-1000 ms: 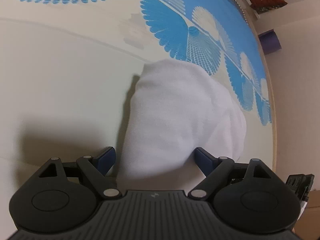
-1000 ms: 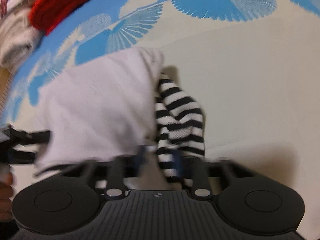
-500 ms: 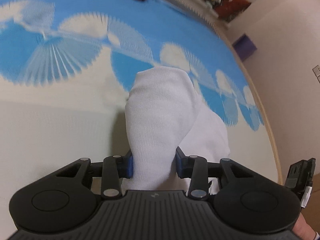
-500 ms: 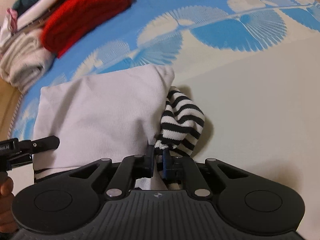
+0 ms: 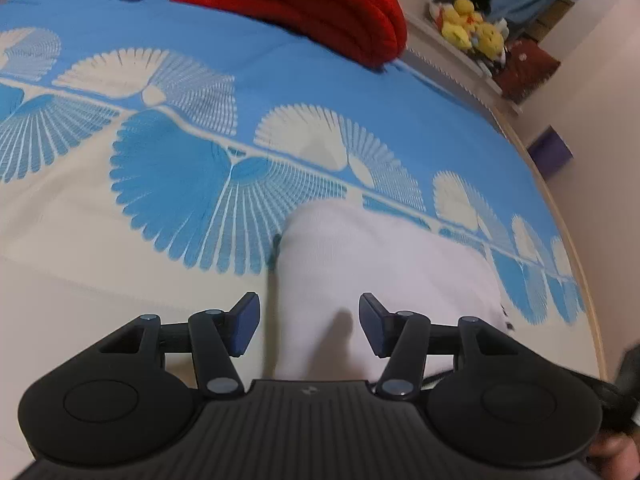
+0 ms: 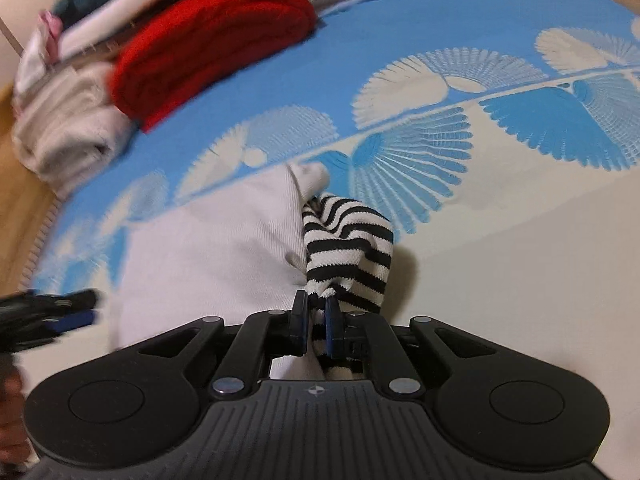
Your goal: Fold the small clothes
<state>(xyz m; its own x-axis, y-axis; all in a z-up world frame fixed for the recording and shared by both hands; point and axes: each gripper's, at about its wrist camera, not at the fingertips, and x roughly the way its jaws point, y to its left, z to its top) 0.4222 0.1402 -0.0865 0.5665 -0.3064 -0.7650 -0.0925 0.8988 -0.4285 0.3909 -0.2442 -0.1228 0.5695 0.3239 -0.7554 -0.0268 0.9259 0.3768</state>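
While your left gripper (image 5: 308,322) hangs with its jaws spread wide, the white garment (image 5: 376,280) lies between and just ahead of them, its near end running under the gripper body; neither pad touches the cloth. Your right gripper (image 6: 316,318) is clamped on the black-and-white striped part (image 6: 348,256) of the garment, which bunches up just past the fingertips, beside the white panel to its left. The garment rests on the blue-and-cream patterned cover (image 5: 172,184). A red folded knit (image 6: 208,40) sits well beyond, next to a pale folded pile (image 6: 64,136).
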